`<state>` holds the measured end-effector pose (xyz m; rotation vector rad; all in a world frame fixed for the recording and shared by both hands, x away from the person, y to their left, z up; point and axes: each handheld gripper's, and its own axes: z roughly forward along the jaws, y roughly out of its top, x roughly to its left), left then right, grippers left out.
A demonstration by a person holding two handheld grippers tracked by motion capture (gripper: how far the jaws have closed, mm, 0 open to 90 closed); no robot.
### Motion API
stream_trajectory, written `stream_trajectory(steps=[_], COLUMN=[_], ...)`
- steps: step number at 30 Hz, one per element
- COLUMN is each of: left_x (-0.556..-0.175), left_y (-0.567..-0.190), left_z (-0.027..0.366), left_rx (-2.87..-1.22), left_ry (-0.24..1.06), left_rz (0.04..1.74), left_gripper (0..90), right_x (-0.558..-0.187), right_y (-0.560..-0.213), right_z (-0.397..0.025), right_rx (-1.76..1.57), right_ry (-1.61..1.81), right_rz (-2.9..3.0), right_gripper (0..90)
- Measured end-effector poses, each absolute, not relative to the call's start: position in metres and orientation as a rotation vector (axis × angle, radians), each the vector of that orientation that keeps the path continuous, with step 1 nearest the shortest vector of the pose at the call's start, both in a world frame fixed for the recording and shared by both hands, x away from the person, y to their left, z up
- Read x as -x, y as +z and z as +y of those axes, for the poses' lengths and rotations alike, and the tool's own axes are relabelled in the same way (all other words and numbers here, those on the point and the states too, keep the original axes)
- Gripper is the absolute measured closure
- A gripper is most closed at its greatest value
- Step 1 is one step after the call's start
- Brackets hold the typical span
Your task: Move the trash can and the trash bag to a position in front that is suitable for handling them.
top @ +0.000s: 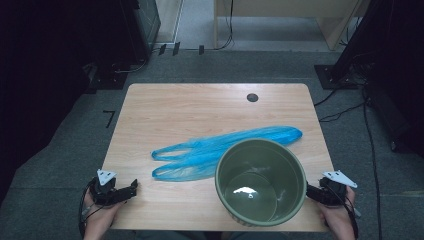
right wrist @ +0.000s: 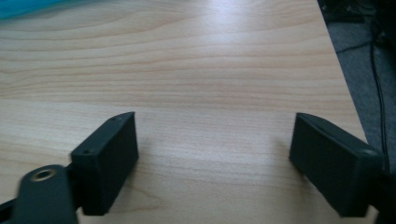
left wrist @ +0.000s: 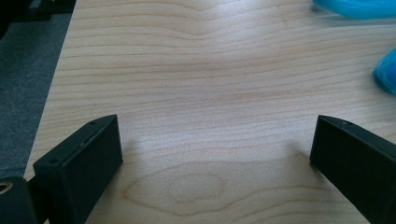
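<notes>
The left gripper (top: 131, 187) rested at the table's (top: 200, 102) near left corner, jaws spread wide over bare wood. The right gripper (top: 309, 190) sat at the near right edge, jaws equally parted, just beside the green bucket (top: 260, 181). The blue plastic bag (top: 220, 147) lay flat mid-table, behind and touching the bucket.

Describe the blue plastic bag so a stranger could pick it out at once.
Start from the light wooden table and find the big green bucket near its front right. The blue plastic bag lies flat just behind and left of the bucket, stretched slantwise across the tabletop. It is the one soft, bright blue thing, with two looped handles at its left end.
</notes>
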<state>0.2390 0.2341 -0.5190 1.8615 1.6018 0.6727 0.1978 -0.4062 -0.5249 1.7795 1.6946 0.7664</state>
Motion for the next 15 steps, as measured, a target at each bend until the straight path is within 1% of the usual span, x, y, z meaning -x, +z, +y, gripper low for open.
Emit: stream_trajectory(steps=[9,13,15], left_x=[-0.240,-0.239,-0.238], left_y=[-0.519,-0.519,-0.519], left_z=[0.233,0.233,0.234], left_rx=[-1.851,-1.853,-1.854], left_ry=[0.679,0.679,0.677], left_rz=[1.615,1.615,1.612], left_gripper=[1.7,1.8,1.8], right_x=[-0.196,-0.196,-0.194], right_y=[-0.525,-0.524,-0.521], right_z=[-0.402,-0.395,-0.385], right_rx=[-1.809,-1.818,-1.788], right_ry=[0.744,0.738,0.758], right_rz=[1.636,1.629,1.676], right_gripper=[16.3,17.0,17.1])
